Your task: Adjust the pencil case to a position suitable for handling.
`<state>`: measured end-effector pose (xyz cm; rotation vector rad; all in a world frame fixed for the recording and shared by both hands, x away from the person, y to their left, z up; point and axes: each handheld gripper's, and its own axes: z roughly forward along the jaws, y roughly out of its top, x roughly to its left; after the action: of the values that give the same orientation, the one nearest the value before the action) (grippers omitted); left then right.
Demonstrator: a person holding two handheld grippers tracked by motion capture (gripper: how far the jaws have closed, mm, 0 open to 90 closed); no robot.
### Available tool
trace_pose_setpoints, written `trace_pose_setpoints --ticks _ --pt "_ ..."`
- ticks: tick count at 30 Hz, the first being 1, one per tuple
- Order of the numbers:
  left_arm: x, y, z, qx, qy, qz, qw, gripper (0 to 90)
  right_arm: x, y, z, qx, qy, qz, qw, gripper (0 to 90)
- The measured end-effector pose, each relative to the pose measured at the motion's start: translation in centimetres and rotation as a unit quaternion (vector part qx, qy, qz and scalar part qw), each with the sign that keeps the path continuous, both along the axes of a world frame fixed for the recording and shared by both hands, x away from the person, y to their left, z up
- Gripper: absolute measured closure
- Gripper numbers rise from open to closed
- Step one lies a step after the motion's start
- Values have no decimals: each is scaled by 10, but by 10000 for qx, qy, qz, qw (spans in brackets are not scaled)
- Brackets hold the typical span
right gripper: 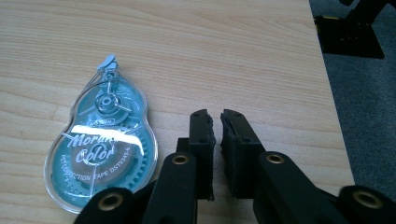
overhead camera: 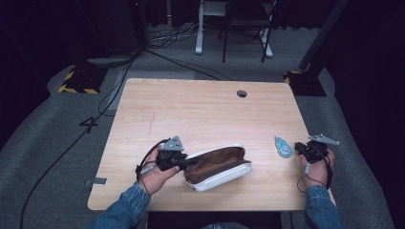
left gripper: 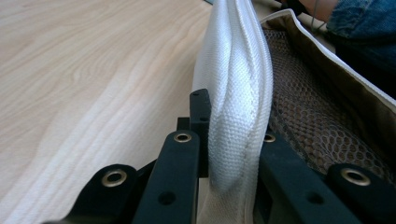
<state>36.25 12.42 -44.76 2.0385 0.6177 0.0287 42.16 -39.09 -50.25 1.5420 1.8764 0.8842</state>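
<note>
Wooden table: light top with a round cable hole near its far edge, seen whole in the high view.

Pouch: white fabric outside, brown lining, lying open on the near middle of the table. The left gripper view adds what the high view lacks: a honeycomb mesh pocket inside and the weave of the white rim.

Left gripper: at the pouch's left end, held in the person's left hand. Its own view shows the jaws clamped on the pouch's white rim, one outside, one against the mesh side.

Right gripper: near the table's right edge, in the right hand. Its own view shows the jaws nearly together with nothing between them, a thin gap remaining, resting over bare wood.

Correction tape dispenser: clear teal teardrop, flat on the table just beside the right gripper, apart from it. Its printed lettering is legible in the right gripper view; the high view gives a small blue shape.
</note>
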Motion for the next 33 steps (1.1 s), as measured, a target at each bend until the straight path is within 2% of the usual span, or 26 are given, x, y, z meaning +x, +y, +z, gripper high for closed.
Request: trace_pose_setpoints --ticks 10,15,18,22,24,25,26,27,28,31,33 --pt "-5 1 -9 -9 49 -2 10000 843 0 0 0 2 -9 21 10000 816" --pt "-6 0 -11 162 26 -14 9999 836 0 0 0 -3 -12 25 10000 814" --pt "-5 -1 -15 357 -12 7 9994 821 0 0 0 -4 -12 26 10000 814" --pt "-4 0 -17 373 46 16 9993 805 0 0 0 -1 -12 29 10000 812" --pt "-4 -1 -18 369 80 36 9993 758 0 0 0 2 -12 31 10000 811" --pt "-3 -1 -18 353 129 91 9993 690 0 0 0 4 -12 31 10000 811" --pt "-3 -1 -19 346 88 152 9992 597 0 0 0 5 -11 30 10000 811" --pt "-3 -1 -19 346 88 152 9992 541 0 0 0 5 -11 30 10000 811" --pt "-2 -1 -19 334 111 151 9993 541 0 0 0 3 -11 32 10000 810" --pt "-2 -1 -19 340 67 203 9992 401 0 0 0 4 -13 34 10000 808" --pt "-2 0 -18 341 18 228 9992 371 0 0 0 2 -12 33 10000 804"
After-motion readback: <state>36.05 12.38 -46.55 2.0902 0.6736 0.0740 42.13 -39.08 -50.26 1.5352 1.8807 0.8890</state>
